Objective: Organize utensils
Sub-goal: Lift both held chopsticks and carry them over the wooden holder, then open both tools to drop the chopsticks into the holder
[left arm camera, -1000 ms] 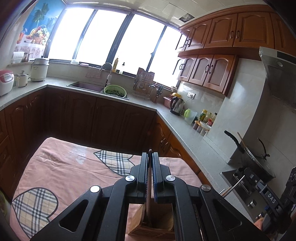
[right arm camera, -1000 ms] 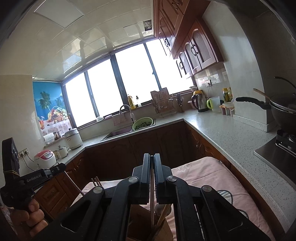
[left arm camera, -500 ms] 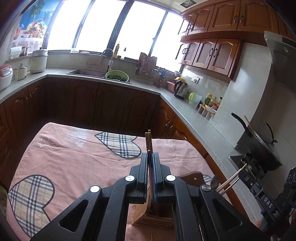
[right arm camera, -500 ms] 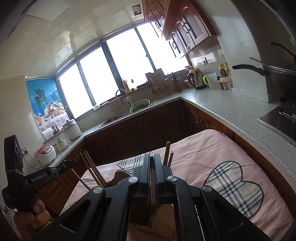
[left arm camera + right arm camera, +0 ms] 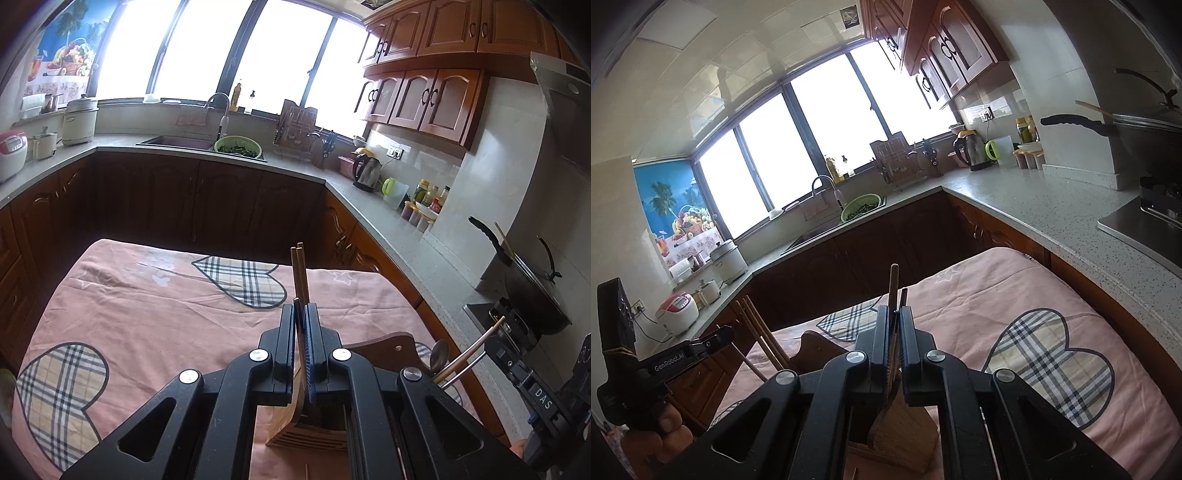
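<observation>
In the left wrist view my left gripper (image 5: 300, 308) is shut on a pair of wooden chopsticks (image 5: 298, 271) whose tops stick up past the fingertips. Their lower ends go down into a wooden utensil holder (image 5: 295, 432) on the pink tablecloth. In the right wrist view my right gripper (image 5: 894, 310) is shut on two brown chopsticks (image 5: 894, 282) that stand over the same holder (image 5: 908, 439). A metal spoon (image 5: 439, 355) and more chopsticks (image 5: 476, 345) show at the holder's right side, next to the right gripper's body (image 5: 535, 387).
The holder stands on a table with a pink cloth (image 5: 147, 306) with plaid hearts. Dark cabinets and a grey counter (image 5: 1034, 206) wrap around the back and right. A wok (image 5: 532, 291) sits on the stove. A hand (image 5: 661, 432) holds the left gripper body (image 5: 665, 365).
Both grippers have sunk toward the holder and tipped downward. The chopsticks, first level with the fingertips, now stick out well above them in both views.
</observation>
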{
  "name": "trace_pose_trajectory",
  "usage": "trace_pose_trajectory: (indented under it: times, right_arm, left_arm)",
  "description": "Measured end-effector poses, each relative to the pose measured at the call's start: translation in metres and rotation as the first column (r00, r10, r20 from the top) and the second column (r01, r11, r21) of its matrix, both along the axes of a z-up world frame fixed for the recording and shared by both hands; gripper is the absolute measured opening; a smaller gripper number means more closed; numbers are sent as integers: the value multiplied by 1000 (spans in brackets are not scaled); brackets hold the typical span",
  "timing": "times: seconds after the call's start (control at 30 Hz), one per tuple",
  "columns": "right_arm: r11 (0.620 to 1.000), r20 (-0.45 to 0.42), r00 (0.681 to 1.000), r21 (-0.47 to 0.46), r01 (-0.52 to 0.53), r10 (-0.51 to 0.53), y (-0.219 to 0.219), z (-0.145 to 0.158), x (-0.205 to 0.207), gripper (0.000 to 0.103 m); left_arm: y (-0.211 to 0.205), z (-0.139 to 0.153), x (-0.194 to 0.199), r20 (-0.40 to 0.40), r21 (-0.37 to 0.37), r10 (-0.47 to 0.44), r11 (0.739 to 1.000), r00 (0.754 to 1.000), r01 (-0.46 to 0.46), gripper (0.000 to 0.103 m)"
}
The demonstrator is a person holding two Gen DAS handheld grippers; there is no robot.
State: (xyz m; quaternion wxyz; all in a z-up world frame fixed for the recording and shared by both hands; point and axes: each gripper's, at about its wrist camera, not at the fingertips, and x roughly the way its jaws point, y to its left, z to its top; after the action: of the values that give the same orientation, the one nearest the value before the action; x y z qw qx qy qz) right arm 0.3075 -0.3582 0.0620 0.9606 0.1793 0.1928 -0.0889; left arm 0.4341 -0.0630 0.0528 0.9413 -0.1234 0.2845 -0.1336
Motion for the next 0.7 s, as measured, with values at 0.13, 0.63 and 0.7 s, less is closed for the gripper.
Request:
trace_pose_trajectory:
  times: [0.13, 0.63, 0.7]
  right_arm:
    - [1000, -1, 1000, -6, -3, 3, 0, 0, 1, 4]
    - [1000, -4, 1000, -3, 1, -1, -1, -2, 4, 5]
    - [1000, -5, 1000, -2, -1, 1, -1, -2, 5, 5]
  left_arm:
    - [-5, 0, 0, 4, 15, 4, 1000, 1000, -4, 4]
    - [-8, -2, 7, -4, 27, 6, 1000, 1000, -6, 5]
    - [-8, -3, 9, -11, 25, 3, 1000, 1000, -3, 5]
